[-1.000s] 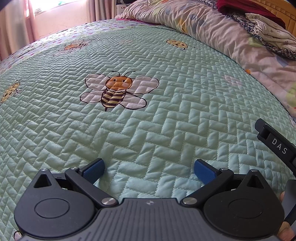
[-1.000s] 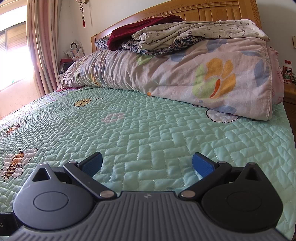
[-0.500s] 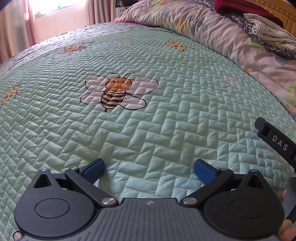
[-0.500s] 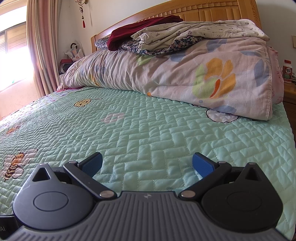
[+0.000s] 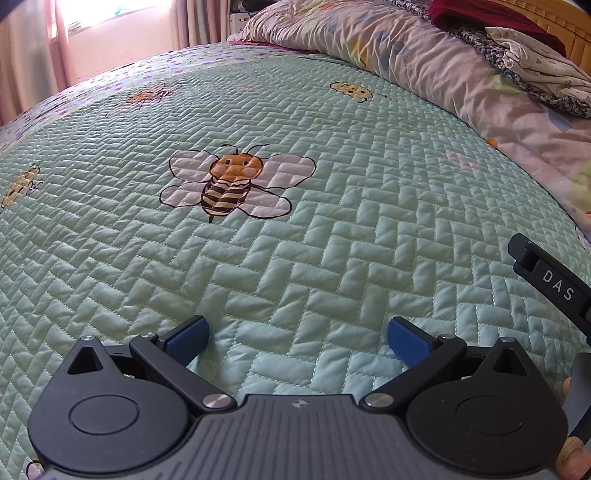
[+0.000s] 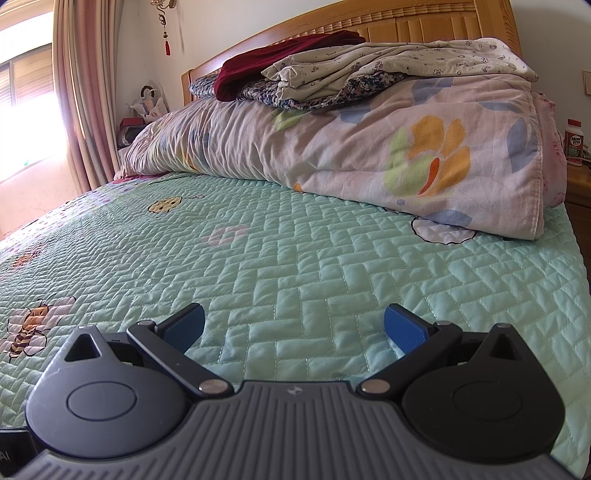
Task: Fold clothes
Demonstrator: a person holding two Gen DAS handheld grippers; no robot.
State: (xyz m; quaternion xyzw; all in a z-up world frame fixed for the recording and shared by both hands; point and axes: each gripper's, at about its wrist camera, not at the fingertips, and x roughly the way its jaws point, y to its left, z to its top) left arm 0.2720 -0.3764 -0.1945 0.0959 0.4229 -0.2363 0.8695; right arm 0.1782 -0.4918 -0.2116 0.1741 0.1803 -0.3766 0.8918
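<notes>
A pile of clothes lies on top of a rolled floral duvet [image 6: 369, 147] at the head of the bed: a dark red garment [image 6: 273, 59], a white small-print garment [image 6: 388, 59] and a dark blue floral one [image 6: 332, 90]. The left wrist view catches the same clothes at top right, the white garment [image 5: 535, 62] among them. My left gripper [image 5: 297, 341] is open low over the mint quilted bedspread [image 5: 295, 258], nothing between its blue pads. My right gripper [image 6: 293, 330] is open too, empty, low over the bedspread [image 6: 332, 266] and well short of the clothes.
A wooden headboard [image 6: 406, 22] backs the bed. A bedside table with a white bottle [image 6: 574, 142] stands at right, past the bed's edge. Curtains [image 6: 81, 92] and a bright window are at left. The other gripper's black part [image 5: 550, 284] shows at right.
The left wrist view has shifted slightly, the bee motif sitting a little lower in frame. Both grippers stay open and the right view is unchanged.
</notes>
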